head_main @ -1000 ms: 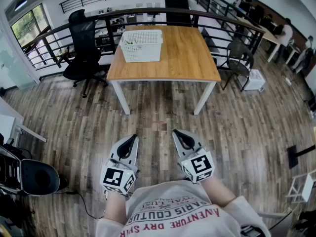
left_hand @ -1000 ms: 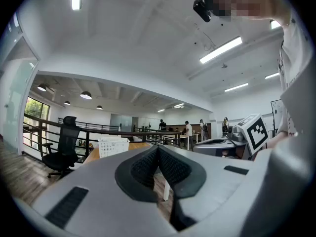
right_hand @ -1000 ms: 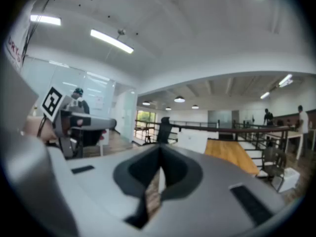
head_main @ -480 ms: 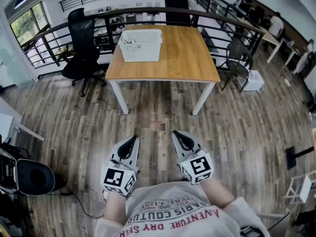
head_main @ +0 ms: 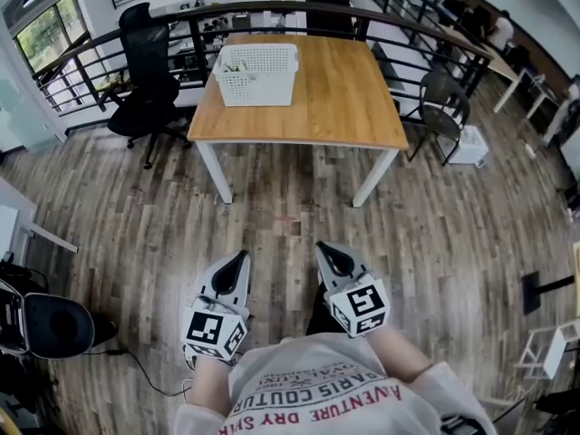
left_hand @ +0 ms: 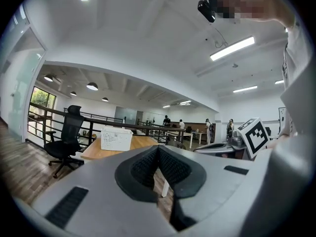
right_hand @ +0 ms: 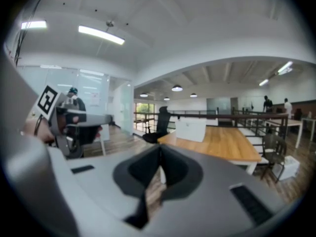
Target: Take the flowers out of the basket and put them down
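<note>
A white perforated basket [head_main: 256, 73] stands on the far left part of a wooden table [head_main: 335, 107], well ahead of me across the plank floor. A bit of green shows over its rim; the flowers cannot be made out. My left gripper [head_main: 237, 259] and right gripper [head_main: 324, 248] hang side by side close to my body, far short of the table, both shut and empty. The left gripper view shows the gripper [left_hand: 158, 149] with its jaws together and the basket [left_hand: 116, 138] beyond. In the right gripper view the gripper [right_hand: 159, 149] is also shut, with the basket [right_hand: 191, 129] small in the distance.
A black office chair [head_main: 145, 71] stands left of the table, a dark chair [head_main: 444, 107] and a white box [head_main: 468, 145] to its right. A black railing [head_main: 362, 25] runs behind the table. A black stool [head_main: 54, 324] sits at my near left. People stand at far desks.
The table and basket have drawn a little nearer in the head view. Both grippers stay shut and side by side, slightly lower than before.
</note>
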`<state>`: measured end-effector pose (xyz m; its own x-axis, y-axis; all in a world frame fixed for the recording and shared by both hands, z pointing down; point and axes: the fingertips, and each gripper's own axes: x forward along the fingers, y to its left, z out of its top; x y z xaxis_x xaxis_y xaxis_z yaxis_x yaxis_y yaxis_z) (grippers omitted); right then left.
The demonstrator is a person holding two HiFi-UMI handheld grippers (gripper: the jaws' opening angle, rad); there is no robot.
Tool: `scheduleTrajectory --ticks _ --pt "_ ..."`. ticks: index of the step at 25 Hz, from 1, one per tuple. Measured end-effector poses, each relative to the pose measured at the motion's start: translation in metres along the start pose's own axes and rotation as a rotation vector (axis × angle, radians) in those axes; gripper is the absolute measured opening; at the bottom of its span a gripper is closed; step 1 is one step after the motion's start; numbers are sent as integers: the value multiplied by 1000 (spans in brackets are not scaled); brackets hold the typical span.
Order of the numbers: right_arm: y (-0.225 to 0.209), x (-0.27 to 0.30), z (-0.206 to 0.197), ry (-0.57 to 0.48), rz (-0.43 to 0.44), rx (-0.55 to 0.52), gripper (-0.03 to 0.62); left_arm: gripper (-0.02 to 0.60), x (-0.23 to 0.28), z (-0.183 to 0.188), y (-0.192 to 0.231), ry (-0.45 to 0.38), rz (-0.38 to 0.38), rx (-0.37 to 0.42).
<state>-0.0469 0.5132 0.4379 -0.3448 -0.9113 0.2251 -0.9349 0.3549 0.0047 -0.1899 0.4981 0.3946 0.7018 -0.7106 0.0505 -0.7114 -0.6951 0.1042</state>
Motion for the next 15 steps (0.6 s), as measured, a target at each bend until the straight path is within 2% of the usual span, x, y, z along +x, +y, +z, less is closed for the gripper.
scheduleTrajectory --ticks 7,15 --pt "-48 71 9 0 86 -25 28 21 65 -1 36 29 93 6" --pt "-156 161 35 6 171 -38 28 21 189 24 65 28 184 20"
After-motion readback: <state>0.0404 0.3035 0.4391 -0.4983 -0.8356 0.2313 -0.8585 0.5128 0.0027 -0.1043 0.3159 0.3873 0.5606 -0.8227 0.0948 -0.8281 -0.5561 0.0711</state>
